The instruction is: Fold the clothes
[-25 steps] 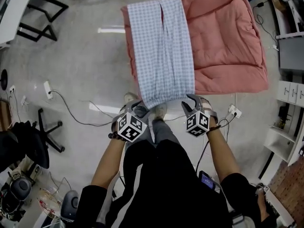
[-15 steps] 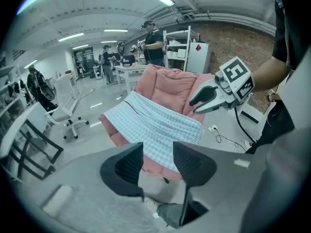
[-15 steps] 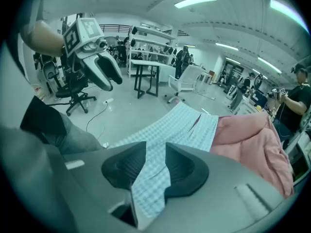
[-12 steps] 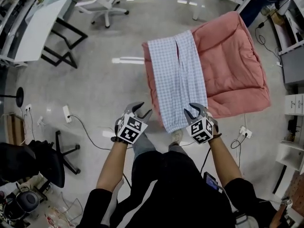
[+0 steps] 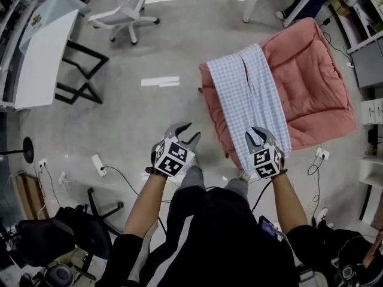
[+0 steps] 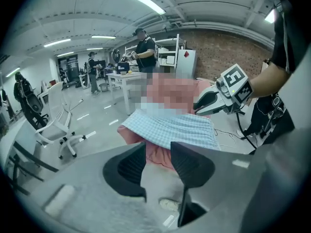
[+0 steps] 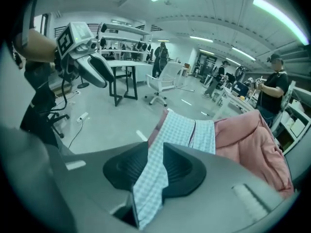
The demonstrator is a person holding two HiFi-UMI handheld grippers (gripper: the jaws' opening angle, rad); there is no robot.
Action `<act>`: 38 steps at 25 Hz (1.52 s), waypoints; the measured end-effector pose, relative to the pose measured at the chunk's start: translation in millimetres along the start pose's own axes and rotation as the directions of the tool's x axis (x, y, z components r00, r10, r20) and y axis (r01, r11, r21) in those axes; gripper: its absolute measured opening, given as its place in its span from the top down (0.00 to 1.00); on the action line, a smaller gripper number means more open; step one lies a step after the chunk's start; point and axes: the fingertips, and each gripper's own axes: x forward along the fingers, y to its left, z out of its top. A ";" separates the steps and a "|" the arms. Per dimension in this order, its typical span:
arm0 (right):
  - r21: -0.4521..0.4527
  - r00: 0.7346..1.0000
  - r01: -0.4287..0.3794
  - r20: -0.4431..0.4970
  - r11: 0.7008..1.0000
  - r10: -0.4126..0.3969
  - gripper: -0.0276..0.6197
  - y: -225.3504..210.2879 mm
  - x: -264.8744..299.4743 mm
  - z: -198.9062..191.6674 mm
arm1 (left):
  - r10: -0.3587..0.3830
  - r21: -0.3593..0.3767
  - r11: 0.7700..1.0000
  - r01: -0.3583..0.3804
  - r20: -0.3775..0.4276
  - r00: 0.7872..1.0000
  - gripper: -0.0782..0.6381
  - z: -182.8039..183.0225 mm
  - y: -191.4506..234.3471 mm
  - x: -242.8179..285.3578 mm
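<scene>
Light-blue checked trousers point(image 5: 251, 94) lie lengthwise over a pink quilt point(image 5: 314, 79). My right gripper point(image 5: 258, 135) is at their near end, shut on a strip of the checked cloth point(image 7: 150, 178) that fills the gap between its pads; its jaws have just been closing. My left gripper point(image 5: 184, 133) hangs over the bare floor left of the quilt, apart from the trousers. Its jaws have also been closing, but a narrow gap remains with nothing in it point(image 6: 158, 152). The left gripper view has the trousers point(image 6: 170, 127) ahead and the right gripper point(image 6: 214, 98) to the right.
A white office chair point(image 5: 128, 8) and a white desk point(image 5: 42, 46) on a black frame stand at the far left. A power strip point(image 5: 99, 163) with cables lies on the floor, and a black chair point(image 5: 78, 226) stands near left. Shelving point(image 5: 371, 52) lines the right. People stand in the background point(image 7: 274, 89).
Both grippers have shifted left relative to the quilt. The left one has come away from the trousers' near end and is now over the floor. The right one stays at the cloth.
</scene>
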 end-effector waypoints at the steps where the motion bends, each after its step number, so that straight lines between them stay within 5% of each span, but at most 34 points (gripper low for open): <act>1: 0.013 1.000 0.014 -0.002 1.000 -0.014 0.80 2.7 2.7 8.6 | -0.005 0.009 1.000 0.005 0.001 1.000 0.66 -1.4 11.5 -6.9; 8: 0.109 0.995 0.096 -0.012 0.989 -0.095 0.80 0.7 14.3 27.5 | -0.024 0.073 0.997 0.025 -0.006 1.000 0.67 2.9 72.0 -25.6; 16: 0.205 0.986 0.166 -0.069 0.965 -0.155 0.80 -27.2 30.0 8.3 | -0.091 0.135 0.986 0.093 -0.022 0.996 0.67 35.6 101.6 17.9; 29: 0.312 0.976 0.199 0.025 0.929 -0.217 0.82 -193.9 93.8 97.8 | -0.120 0.226 0.967 0.117 0.002 0.993 0.67 194.5 181.0 116.3; 38: 0.321 0.967 0.235 0.020 0.918 -0.255 0.82 -259.4 111.7 110.2 | -0.131 0.264 0.956 0.127 -0.001 0.991 0.68 250.4 222.9 163.4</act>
